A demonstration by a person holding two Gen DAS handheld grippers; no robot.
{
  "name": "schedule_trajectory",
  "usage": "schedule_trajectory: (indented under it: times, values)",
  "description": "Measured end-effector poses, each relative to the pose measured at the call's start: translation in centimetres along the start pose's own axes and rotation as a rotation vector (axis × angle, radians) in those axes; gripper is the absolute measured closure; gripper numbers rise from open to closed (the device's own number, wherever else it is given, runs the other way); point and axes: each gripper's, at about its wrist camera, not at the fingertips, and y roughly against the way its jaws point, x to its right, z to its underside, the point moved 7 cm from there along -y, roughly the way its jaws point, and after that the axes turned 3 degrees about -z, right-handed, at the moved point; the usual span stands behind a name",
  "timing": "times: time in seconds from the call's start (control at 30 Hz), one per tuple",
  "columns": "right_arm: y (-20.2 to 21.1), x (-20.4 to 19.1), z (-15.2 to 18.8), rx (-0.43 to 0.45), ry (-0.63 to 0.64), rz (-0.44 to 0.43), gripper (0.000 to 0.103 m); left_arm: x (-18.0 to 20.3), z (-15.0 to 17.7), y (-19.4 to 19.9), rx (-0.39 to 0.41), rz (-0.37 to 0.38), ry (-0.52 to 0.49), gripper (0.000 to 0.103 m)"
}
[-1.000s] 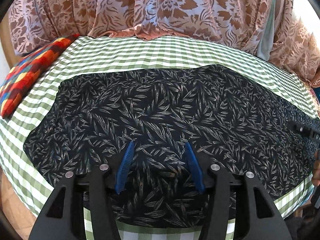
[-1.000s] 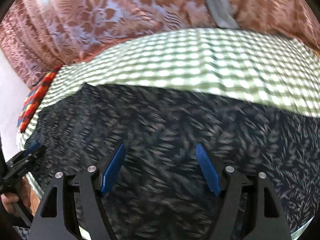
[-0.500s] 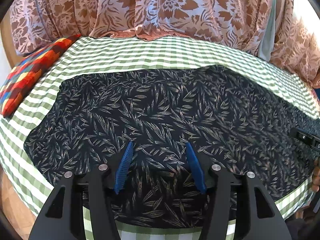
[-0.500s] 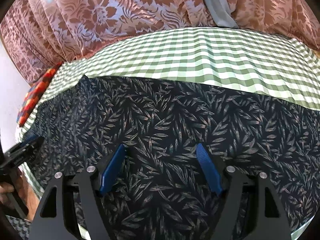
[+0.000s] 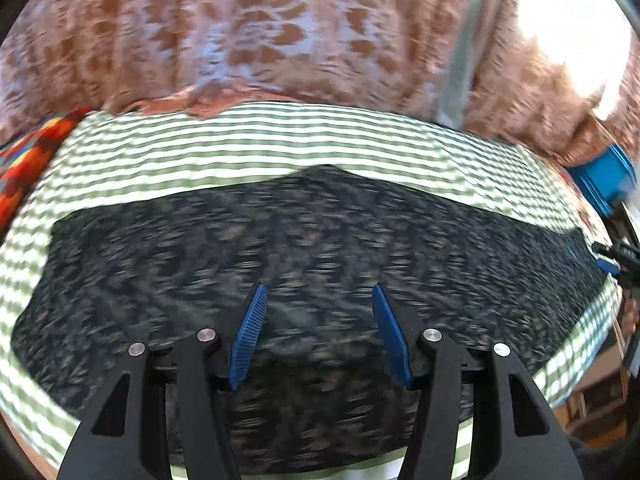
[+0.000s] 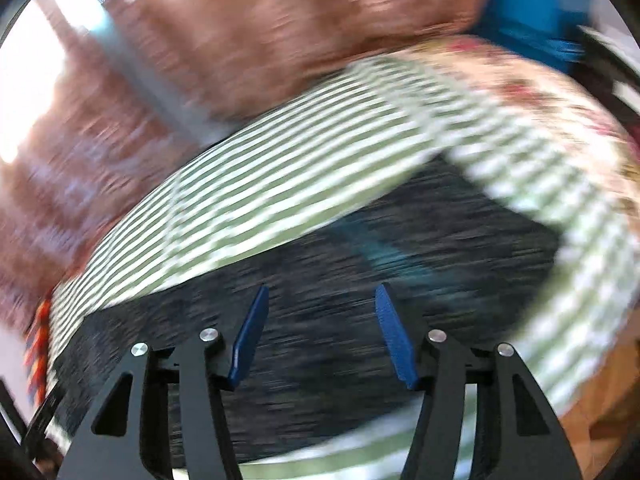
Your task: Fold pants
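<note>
The dark leaf-print pants (image 5: 280, 248) lie spread flat across the green checked cloth (image 5: 280, 140). My left gripper (image 5: 318, 292) is open and empty above the near part of the pants. My right gripper (image 6: 320, 292) is open and empty above the pants (image 6: 440, 240) near their right end. Both views are blurred by motion. The right gripper's tip (image 5: 612, 258) shows at the right edge of the left wrist view.
A pink floral curtain (image 5: 260, 28) hangs behind the table. A multicoloured cushion (image 5: 28, 160) lies at the far left. A blue box (image 5: 604, 176) stands past the table's right end. The cloth's right edge (image 6: 580, 240) drops off close to my right gripper.
Both grippers have moved; the right one has swung to the right toward the pants' right end. The left view has pulled back and up slightly. Both stay open.
</note>
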Motion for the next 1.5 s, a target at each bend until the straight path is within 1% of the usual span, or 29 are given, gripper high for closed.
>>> schedule_trajectory:
  times: [0.03,0.07,0.1,0.13,0.2,0.3,0.37,0.43,0.53,0.63,0.67,0.73,0.77,0.83,0.87,0.93,0.97,1.0,1.07,1.13,1.2,1.23,1.27,1.33,1.4,1.5]
  values:
    - [0.6,1.2,-0.2,0.014,-0.019,0.031,0.047,0.7,-0.1,-0.2,-0.007,0.015,-0.021,0.048]
    - [1.4,2.8,-0.7,0.034,-0.049,0.068,0.047,1.8,-0.1,-0.5,-0.015,0.036,-0.048,0.043]
    - [2.3,4.6,-1.4,0.059,-0.087,0.094,0.047,2.5,-0.2,-0.8,-0.018,0.052,-0.066,0.041]
    - [2.8,5.8,-1.8,0.072,-0.111,0.105,0.047,3.2,-0.2,-1.0,-0.021,0.069,-0.082,0.04]
    - [3.6,7.4,-2.8,0.093,-0.129,0.13,0.047,5.0,-0.2,-1.5,-0.042,0.102,-0.118,0.04]
    - [3.3,7.5,-4.6,0.103,-0.095,0.143,0.047,7.2,0.0,-2.0,-0.059,0.137,-0.162,0.04]
    - [2.5,7.4,-5.5,0.093,-0.071,0.139,0.047,8.4,0.2,-2.3,-0.069,0.148,-0.195,0.04]
    - [0.4,7.1,-6.6,0.065,-0.046,0.134,0.047,9.3,0.5,-2.6,-0.078,0.151,-0.219,0.04]
    - [-3.3,6.8,-7.9,-0.004,-0.029,0.113,0.047,10.1,0.9,-3.0,-0.097,0.164,-0.238,0.04]
    - [-6.1,6.7,-7.8,-0.079,-0.044,0.077,0.048,10.4,1.1,-3.4,-0.11,0.166,-0.254,0.041]
    - [-7.1,6.5,-7.7,-0.116,-0.048,0.049,0.065,10.5,1.1,-3.5,-0.112,0.168,-0.256,0.04]
    - [-7.6,5.9,-7.5,-0.137,-0.014,0.033,0.093,10.6,1.0,-3.6,-0.111,0.171,-0.258,0.04]
    - [-7.6,5.5,-7.5,-0.135,0.007,0.028,0.097,10.6,1.1,-3.8,-0.111,0.17,-0.261,0.04]
    - [-7.1,4.9,-7.6,-0.112,0.062,0.052,0.098,10.4,1.3,-4.4,-0.127,0.153,-0.262,0.04]
    - [-7.0,5.1,-7.7,-0.098,0.081,0.081,0.098,10.2,1.6,-5.0,-0.149,0.142,-0.257,0.04]
    - [-7.6,6.2,-7.6,-0.101,0.069,0.129,0.098,9.8,2.4,-6.0,-0.189,0.137,-0.245,0.039]
    - [-8.3,6.7,-7.3,-0.112,0.062,0.148,0.098,9.7,2.4,-6.1,-0.182,0.139,-0.244,0.039]
    - [-9.1,7.0,-7.0,-0.124,0.058,0.15,0.098,9.7,2.4,-6.1,-0.179,0.139,-0.246,0.039]
    - [-9.4,6.7,-7.0,-0.106,0.067,0.151,0.096,9.7,2.2,-6.0,-0.184,0.135,-0.246,0.039]
    - [-9.2,6.8,-7.1,-0.102,0.047,0.131,0.091,9.6,1.8,-5.6,-0.19,0.147,-0.233,0.038]
    - [-8.5,7.2,-7.4,-0.09,0.008,0.105,0.076,9.4,0.9,-5.4,-0.188,0.188,-0.196,0.038]
    - [-7.7,7.4,-7.6,-0.076,-0.005,0.106,0.065,9.2,0.4,-5.4,-0.184,0.198,-0.178,0.038]
    - [-6.4,7.5,-7.7,-0.048,-0.007,0.108,0.065,8.9,-0.4,-5.5,-0.177,0.2,-0.155,0.038]
    - [-4.6,7.5,-7.6,-0.036,-0.003,0.088,0.065,8.6,-1.2,-5.6,-0.165,0.192,-0.135,0.038]
    - [-2.6,6.6,-6.6,-0.044,0.021,0.054,0.065,8.6,-1.7,-5.6,-0.155,0.204,-0.115,0.038]
    - [-0.7,5.1,-4.1,-0.086,0.071,0.007,0.065,9.5,-1.6,-5.1,-0.133,0.229,-0.138,0.038]
